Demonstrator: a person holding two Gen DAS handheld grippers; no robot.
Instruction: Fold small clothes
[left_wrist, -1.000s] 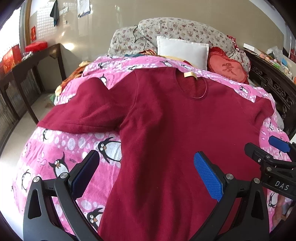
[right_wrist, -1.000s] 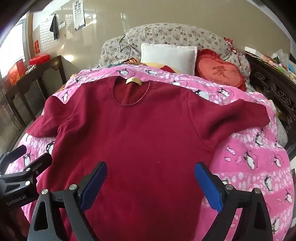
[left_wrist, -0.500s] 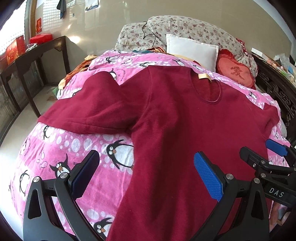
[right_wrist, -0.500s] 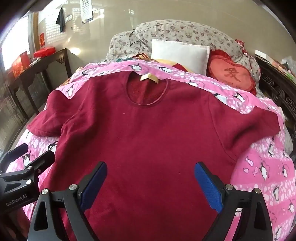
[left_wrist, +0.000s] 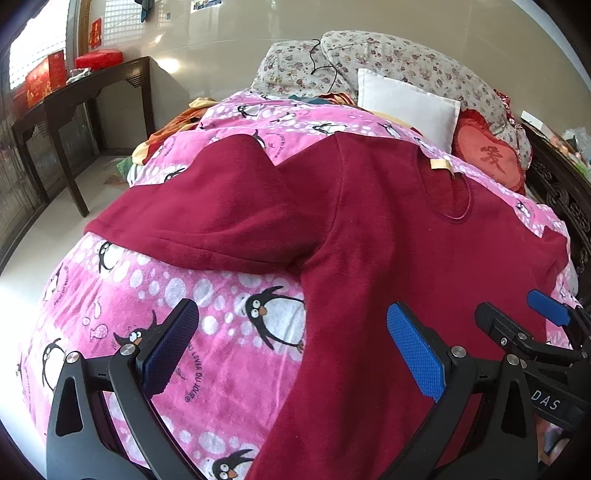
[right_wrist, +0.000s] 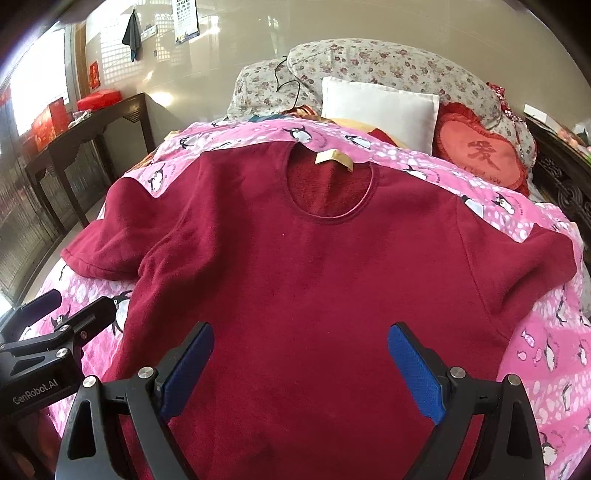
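Currently: dark red top (right_wrist: 314, 280) spread flat, front up, centre of frame, on bed with pink penguin blanket (left_wrist: 207, 354); both sleeves out sideways, likely laid so for folding. Left tool (left_wrist: 291, 354) wide, empty, hovering over top's side edge below sleeve (left_wrist: 207, 225). Right tool (right_wrist: 301, 363) wide, empty, over lower body of top. Neck label (right_wrist: 334, 158) upper centre. White pillow (right_wrist: 380, 110), red heart cushion (right_wrist: 480, 155) at bed head. Dark wooden side table (left_wrist: 77, 99) upper left.

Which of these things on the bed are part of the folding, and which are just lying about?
Part of the job: red top, left gripper, right gripper, both open above it.

Lying about: penguin blanket underneath, white pillow, heart cushion, dark side table.
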